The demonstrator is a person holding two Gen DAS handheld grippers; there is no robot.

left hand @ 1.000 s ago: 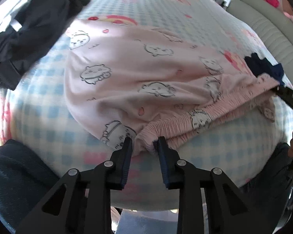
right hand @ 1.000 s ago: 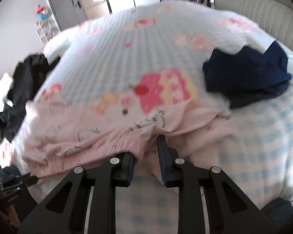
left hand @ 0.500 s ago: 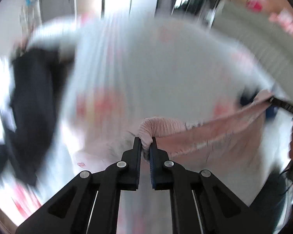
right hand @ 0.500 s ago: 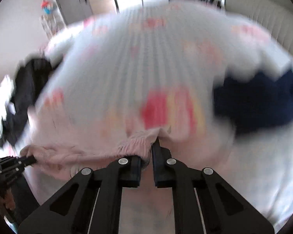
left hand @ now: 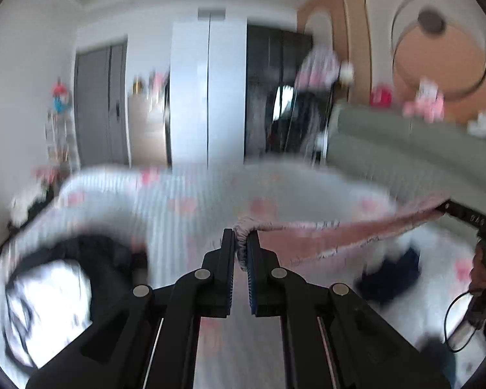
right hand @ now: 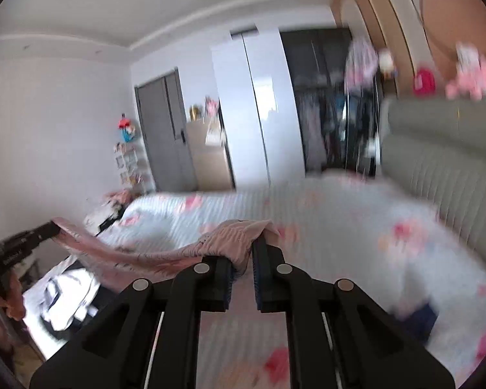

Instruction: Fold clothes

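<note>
The pink garment (left hand: 324, 236) is held up in the air above the bed (left hand: 194, 201), stretched by its elastic waistband between the two grippers. The left gripper (left hand: 240, 249) is pinched on one gathered end of the waistband; the right gripper (right hand: 243, 259) is pinched on the other end, with cloth bunched over its left finger. In the right wrist view the band is seen running off to the left gripper at the frame edge, sagging a little in between. The rest of the garment hangs below the band and is mostly out of view or blurred, so its lie cannot be told.

No fold is visible in the pink garment as held; it is judged mid-handling, lifted for shaking out or re-laying, with flattening and folding still to be done on it. A dark blue garment (left hand: 395, 275) is lying crumpled on the bed, and a black-and-white pile (left hand: 48, 291) is lying at the bed's left edge; neither looks neatly folded, though blur limits this. Several pieces are therefore judged still outstanding.
</note>
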